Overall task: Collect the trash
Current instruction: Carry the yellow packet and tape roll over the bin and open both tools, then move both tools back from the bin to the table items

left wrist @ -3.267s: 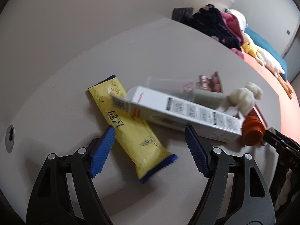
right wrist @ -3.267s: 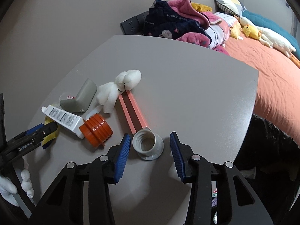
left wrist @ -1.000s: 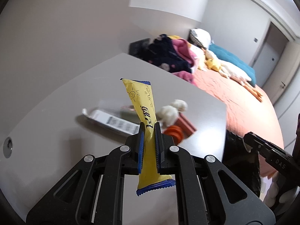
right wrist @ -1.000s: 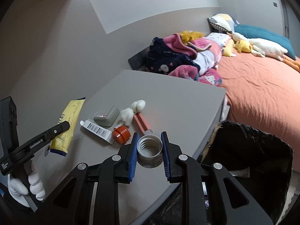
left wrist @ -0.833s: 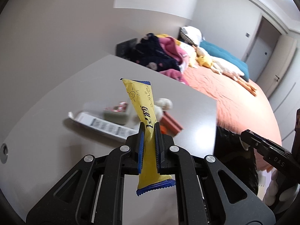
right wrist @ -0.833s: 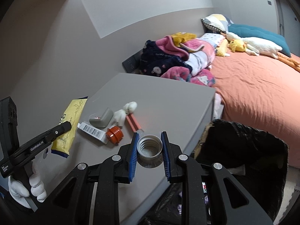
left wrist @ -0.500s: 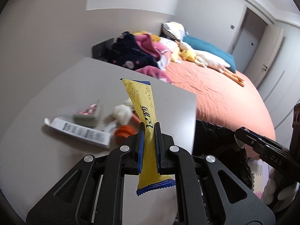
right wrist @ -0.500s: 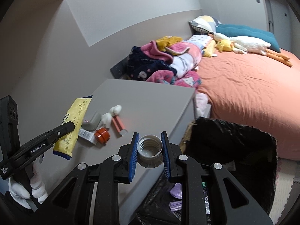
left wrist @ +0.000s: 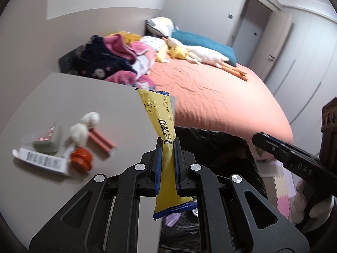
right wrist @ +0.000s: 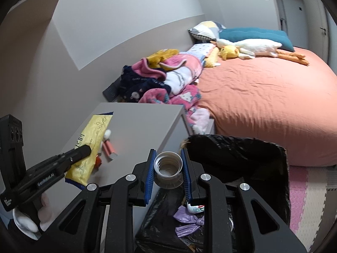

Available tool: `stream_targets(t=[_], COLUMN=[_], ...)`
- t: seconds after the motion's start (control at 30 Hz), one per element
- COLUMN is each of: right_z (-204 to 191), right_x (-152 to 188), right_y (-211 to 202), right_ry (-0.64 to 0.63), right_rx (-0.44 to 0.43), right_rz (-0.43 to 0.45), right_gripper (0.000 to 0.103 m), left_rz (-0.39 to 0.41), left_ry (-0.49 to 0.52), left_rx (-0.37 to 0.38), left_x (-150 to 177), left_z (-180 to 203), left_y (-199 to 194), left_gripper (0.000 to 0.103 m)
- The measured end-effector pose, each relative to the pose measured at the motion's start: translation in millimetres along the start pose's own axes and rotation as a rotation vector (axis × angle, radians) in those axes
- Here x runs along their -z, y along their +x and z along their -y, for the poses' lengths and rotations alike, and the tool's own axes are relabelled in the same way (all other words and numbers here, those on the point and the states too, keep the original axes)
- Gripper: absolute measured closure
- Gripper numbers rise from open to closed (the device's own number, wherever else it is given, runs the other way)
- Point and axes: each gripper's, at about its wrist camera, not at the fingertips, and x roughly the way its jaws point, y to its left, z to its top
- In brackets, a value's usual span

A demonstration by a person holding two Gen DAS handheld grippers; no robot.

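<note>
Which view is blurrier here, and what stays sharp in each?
Left wrist view: the table items, such as the orange cap and white box, are smeared by motion blur, while the left gripper and yellow wrapper are crisp. Right wrist view: mostly sharp, with the right gripper, grey cap and black bin bag clear; strong fisheye bending and dark corners in both.

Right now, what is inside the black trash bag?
In the bag, a knotted purple bag and a white wrapper show. The right claw, shut on a cap, covers the rest; deeper contents are dark.
</note>
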Motion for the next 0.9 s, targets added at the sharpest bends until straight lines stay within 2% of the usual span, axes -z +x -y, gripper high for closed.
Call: stream_targets(t=[0.13,0.23,0.3,0.37,0.4,0.47,0.57,0.9], right_z=[14.9,27.1,34.2,41.6,44.9,48.5,55.2,52.6], right_x=[-2.2,-4.5,-5.4,-6.4,-6.4,-7.3,-8.6,-7.4], right_y=[-7.3,-13.1,-17.5,-25.3,-30.7,-35.0,-37.8,-38.1], right_ry=[0.027,0.064,0.095,0.125,0.14,0.15,0.171,0.165], right_rx=[0.021,0.031,0.027,0.052,0.078,0.084,0.096,0.088], right_rz=[0.018,0.029,0.037,0.067,0.093,0.112,0.121,0.12], right_gripper=[0.078,0.077,0.066,0.038,0.037,0.037,0.037,0.037], left_rz=[-0.022,-0.06,-0.11,-0.14,-0.141,-0.125,-0.13,-0.117], left_ry=[0.039,0.067,0.073,0.073,0.078,0.112,0.14,0.145], left_rx=[0.042,0.103,0.154,0.17,0.167,0.193,0.195,0.189], left_x=[-1.0,-0.3,2.2,3.9,4.4,5.2,4.5,5.0], left_z=[16.2,29.9,38.2,43.4,46.6,54.5,61.0,59.6], left_y=[10.6,19.9,28.6,34.0,35.4,33.5,35.8,28.4], left_gripper=[0.094,0.094,0.084,0.013,0.01,0.01,0.01,0.01])
